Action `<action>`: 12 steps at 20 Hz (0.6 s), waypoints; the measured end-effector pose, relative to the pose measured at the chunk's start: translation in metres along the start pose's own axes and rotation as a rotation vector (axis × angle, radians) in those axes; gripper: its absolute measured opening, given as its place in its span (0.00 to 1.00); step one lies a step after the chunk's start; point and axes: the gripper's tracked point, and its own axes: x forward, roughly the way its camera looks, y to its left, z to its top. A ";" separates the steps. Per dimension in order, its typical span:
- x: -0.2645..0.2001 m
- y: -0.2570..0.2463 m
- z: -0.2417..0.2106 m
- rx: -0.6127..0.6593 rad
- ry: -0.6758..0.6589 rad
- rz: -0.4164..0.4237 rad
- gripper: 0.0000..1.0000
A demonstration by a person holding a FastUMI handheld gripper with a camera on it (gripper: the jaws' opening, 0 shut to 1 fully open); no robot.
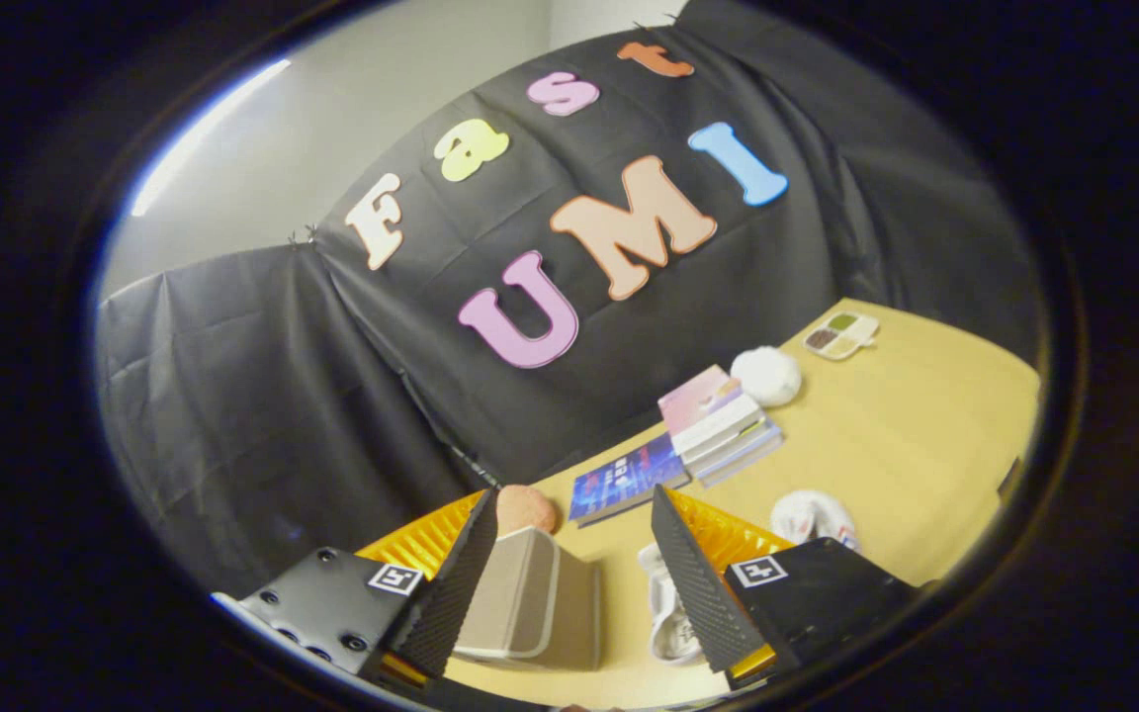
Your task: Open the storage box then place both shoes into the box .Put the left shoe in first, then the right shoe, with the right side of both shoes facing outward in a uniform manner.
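My gripper (574,494) is open, held above the wooden table (906,435) with nothing between its fingers. Below the gap stands the beige storage box (530,603), close to the left finger; a pale-rimmed panel on it looks closed. To the right of the box lies a white shoe (668,618), partly hidden behind the right finger. A second white shoe (812,516) lies farther out, just past that finger's base.
A pink ball (525,509) sits behind the box. Beyond it lie a blue book (629,480) and a stack of books (718,420). A white fluffy ball (767,376) and a small paint palette (841,334) rest near the black cloth wall.
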 end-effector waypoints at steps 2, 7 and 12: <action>0.010 0.005 -0.029 0.078 0.064 0.029 0.96; 0.023 0.022 -0.107 0.334 0.253 0.084 0.97; 0.038 0.019 -0.180 0.521 0.409 0.087 0.99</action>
